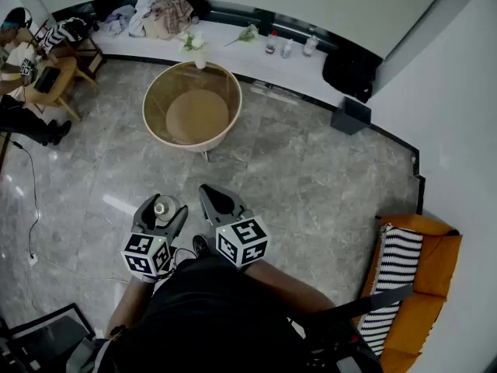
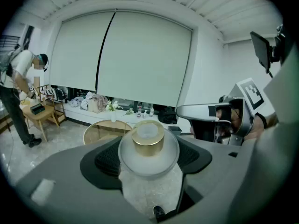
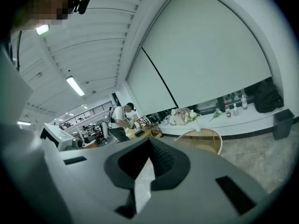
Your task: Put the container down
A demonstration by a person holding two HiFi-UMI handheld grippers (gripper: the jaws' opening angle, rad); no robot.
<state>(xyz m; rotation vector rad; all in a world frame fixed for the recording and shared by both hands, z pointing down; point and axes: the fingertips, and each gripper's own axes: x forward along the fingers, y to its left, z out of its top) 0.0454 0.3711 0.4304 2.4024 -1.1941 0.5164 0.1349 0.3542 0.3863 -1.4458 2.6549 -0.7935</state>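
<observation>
- Here, the container [image 2: 148,143], a small frosted jar with a gold cap, sits at the lower centre of the left gripper view. The left gripper [image 1: 164,210] pinches it across its round body between two dark pads, cap upward.
- The jar looks light but hard and smooth, probably glass, so it is likely slippery and breakable. The wide waist below the cap, where the pads bear now, seems the soundest hold.
- In the head view the left gripper hangs lower left of centre. It angles down over the grey stone floor [image 1: 311,185], close in front of the person's body.
- The right gripper [image 1: 220,202], just to its right, carries nothing. Its jaws stand together at the tips, and it points nearer to level.
- The round glass-topped table [image 1: 237,99] lies well apart, in the upper middle of the head view. It looks the likeliest spot for setting the jar down.
</observation>
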